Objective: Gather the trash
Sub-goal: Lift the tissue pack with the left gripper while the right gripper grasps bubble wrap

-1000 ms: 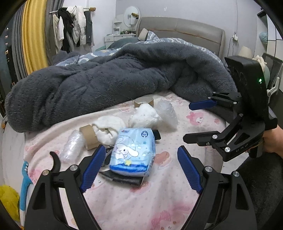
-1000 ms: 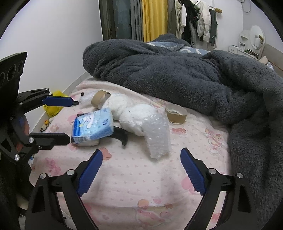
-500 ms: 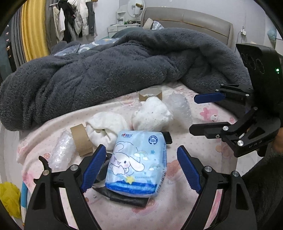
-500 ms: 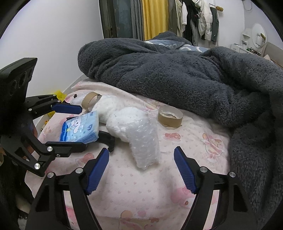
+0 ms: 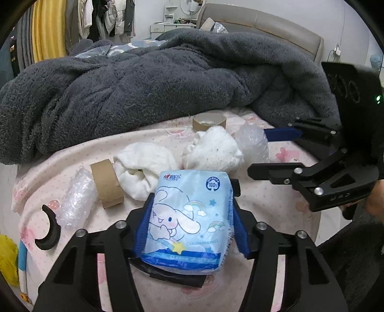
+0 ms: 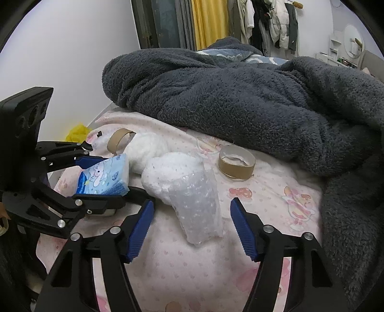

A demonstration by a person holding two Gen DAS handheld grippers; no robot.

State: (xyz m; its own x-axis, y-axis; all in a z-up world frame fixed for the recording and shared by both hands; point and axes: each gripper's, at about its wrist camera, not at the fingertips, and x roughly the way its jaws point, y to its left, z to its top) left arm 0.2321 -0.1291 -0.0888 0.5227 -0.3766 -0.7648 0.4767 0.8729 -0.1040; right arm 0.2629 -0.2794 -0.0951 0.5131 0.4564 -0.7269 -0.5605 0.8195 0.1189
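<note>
A home bedroom: a bed (image 5: 276,211) with a pink cartoon-print sheet and padded headboard (image 5: 271,26), a rumpled dark grey fleece blanket (image 5: 156,81) heaped across it, clothes hanging on a rail (image 6: 271,21), yellow curtains (image 6: 208,21), and a white dresser with a round mirror (image 6: 352,45) by the wall.

The tissue pack (image 5: 189,220) is hiding most of a black object (image 5: 177,276) beneath it. At the right edge, the frame is cutting off a hand (image 5: 374,204), and the gray blanket (image 5: 148,86) is covering the bed's far part.
</note>
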